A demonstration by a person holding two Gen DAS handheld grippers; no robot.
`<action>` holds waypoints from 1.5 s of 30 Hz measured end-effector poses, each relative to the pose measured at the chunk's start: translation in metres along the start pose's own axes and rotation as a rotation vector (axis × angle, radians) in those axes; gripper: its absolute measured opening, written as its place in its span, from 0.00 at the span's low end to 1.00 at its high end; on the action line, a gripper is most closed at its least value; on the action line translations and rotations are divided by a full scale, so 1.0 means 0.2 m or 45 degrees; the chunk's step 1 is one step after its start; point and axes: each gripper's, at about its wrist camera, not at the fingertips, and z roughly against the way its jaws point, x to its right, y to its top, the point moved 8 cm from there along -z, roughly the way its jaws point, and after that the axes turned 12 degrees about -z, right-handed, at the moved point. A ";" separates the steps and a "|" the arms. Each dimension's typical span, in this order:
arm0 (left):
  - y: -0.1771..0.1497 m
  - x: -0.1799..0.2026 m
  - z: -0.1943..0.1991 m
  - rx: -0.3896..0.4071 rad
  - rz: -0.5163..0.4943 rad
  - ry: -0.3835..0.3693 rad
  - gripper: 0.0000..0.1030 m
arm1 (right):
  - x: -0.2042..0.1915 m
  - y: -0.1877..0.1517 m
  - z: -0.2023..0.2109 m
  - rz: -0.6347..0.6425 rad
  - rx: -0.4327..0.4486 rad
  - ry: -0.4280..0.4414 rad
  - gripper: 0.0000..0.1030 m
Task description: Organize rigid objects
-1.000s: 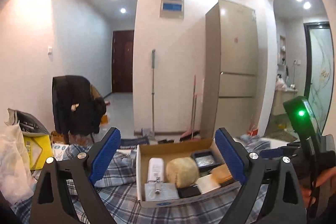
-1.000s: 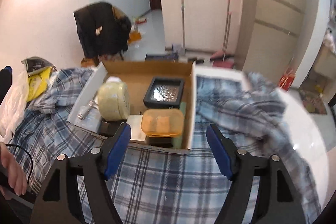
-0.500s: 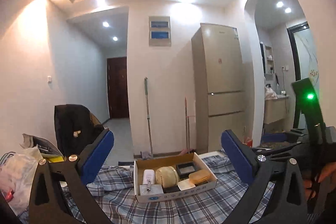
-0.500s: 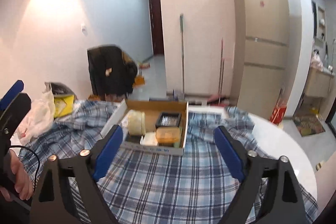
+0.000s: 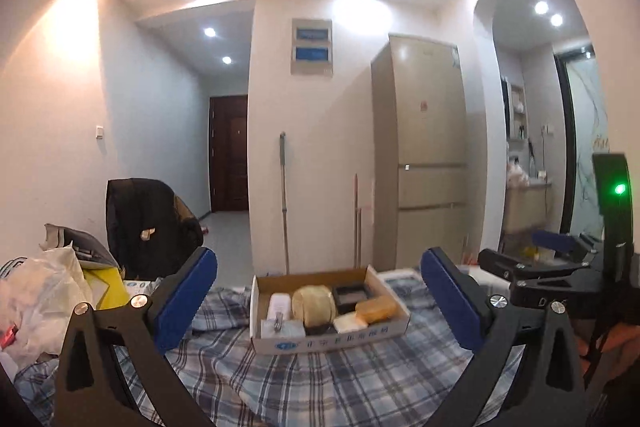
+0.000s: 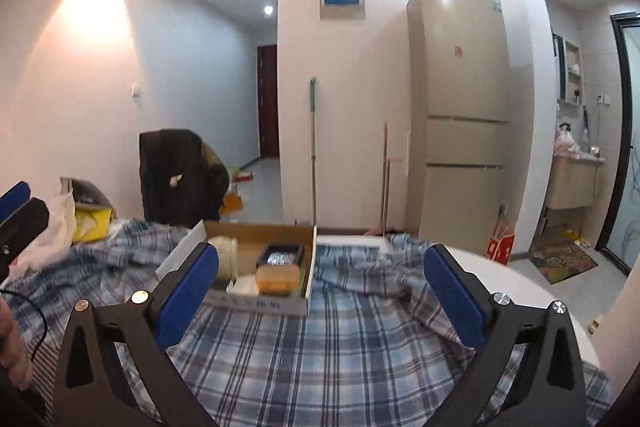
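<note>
Blue printed characters and a round blue logo are seen on the white front wall of the shallow open cardboard box (image 5: 328, 337), but they are too small to be read; the red sticker on the tall beige refrigerator (image 5: 430, 155) is likewise illegible. The box is set on a blue-and-white plaid cloth (image 6: 320, 355) spread over the white round-edged desk (image 6: 520, 279), whose bare glossy rim is exposed at the right. Inside the box are packed a pale yellow cylindrical roll (image 5: 312, 303), a black rectangular tray with a shiny lining (image 6: 282, 255), a translucent orange lidded container (image 6: 278, 277), and a white bottle-like object (image 5: 279, 305) lying at the left. A broad stretch of cloth is left open between the box and both tools. The left tool (image 5: 318, 301) is held wide apart with nothing between its blue padded fingers. The right tool (image 6: 320, 297) has just been opening and is likewise spread wide and unloaded, the box lying beyond its left finger.
</note>
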 end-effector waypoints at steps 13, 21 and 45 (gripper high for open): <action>-0.26 -0.02 -0.07 -0.062 0.083 0.035 1.00 | -0.01 -0.16 0.00 0.093 0.096 0.026 0.99; -0.24 0.01 -0.05 -0.033 0.052 0.034 1.00 | 0.01 -0.16 -0.01 0.088 0.099 0.007 0.99; -0.24 0.03 -0.03 -0.023 0.003 0.083 1.00 | -0.03 -0.15 0.04 0.147 0.159 0.020 1.00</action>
